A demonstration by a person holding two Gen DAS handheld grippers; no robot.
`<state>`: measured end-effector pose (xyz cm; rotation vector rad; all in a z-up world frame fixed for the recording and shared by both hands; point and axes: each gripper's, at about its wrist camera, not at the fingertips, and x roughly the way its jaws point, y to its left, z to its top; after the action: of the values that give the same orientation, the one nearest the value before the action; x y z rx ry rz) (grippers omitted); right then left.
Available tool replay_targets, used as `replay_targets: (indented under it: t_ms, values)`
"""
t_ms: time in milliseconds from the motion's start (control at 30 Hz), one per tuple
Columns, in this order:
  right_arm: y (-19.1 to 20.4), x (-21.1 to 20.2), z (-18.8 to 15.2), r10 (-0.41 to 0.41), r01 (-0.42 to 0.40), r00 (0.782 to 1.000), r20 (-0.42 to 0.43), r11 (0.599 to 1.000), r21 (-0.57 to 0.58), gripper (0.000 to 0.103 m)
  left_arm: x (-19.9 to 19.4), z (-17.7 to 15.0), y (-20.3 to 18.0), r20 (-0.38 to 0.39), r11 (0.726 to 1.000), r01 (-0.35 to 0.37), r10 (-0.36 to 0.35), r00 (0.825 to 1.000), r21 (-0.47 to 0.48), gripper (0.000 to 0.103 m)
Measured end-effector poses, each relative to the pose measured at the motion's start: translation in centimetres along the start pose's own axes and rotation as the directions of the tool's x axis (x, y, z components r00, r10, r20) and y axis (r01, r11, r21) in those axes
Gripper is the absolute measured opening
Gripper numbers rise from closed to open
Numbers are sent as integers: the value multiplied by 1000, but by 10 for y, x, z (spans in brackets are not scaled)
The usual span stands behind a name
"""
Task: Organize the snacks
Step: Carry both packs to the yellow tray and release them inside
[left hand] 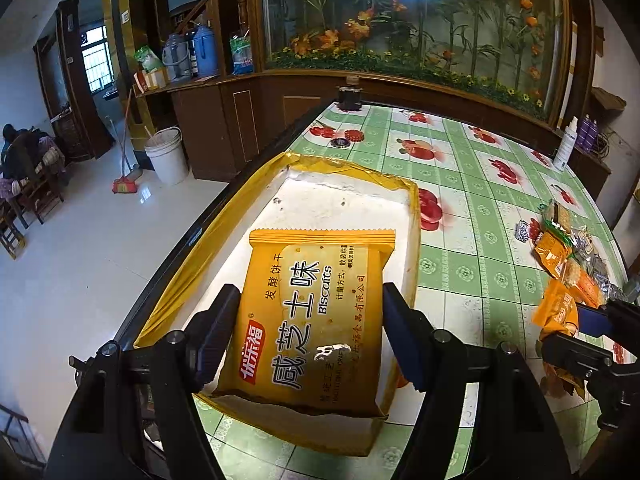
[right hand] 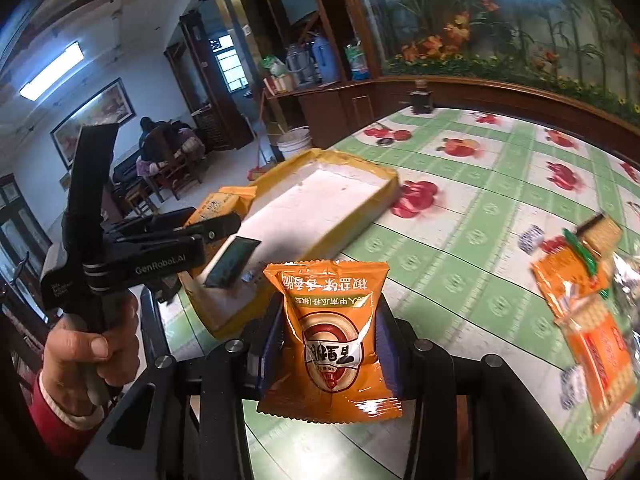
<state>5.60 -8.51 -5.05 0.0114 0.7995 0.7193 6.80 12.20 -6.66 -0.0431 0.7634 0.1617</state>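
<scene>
My left gripper point(left hand: 310, 292) is shut on a yellow biscuit packet point(left hand: 312, 320), its pads pressing the packet's two sides. The packet hangs over a white foam tray point(left hand: 348, 188) edged with yellow tape, near the table's left edge. My right gripper point(right hand: 330, 304) is shut on a small orange snack packet point(right hand: 330, 344), held above the tablecloth. In the left wrist view the right gripper point(left hand: 568, 328) shows at the right edge with that orange packet point(left hand: 556, 312). In the right wrist view a hand holds the left gripper point(right hand: 248, 230) beside the tray point(right hand: 320, 196).
A pile of several loose snack packets point(left hand: 572, 256) point(right hand: 588, 288) lies at the right on the green fruit-print tablecloth point(left hand: 460, 208). A white spray bottle point(left hand: 566, 144) and a dark jar point(left hand: 349, 98) stand along the far edge. Floor and a white bucket point(left hand: 166, 156) lie beyond the left edge.
</scene>
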Motion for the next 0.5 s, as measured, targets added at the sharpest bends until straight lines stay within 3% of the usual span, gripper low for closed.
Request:
replay_targets:
  t_ms: [300, 500]
  values:
    - [26, 60, 46, 109, -109, 994, 4, 993, -39, 42, 18, -5, 40, -44, 994, -56, 52, 998, -91, 71]
    - [41, 112, 63, 110, -113, 993, -46, 991, -67, 42, 29, -10, 50, -72, 991, -76, 69, 995, -106, 71]
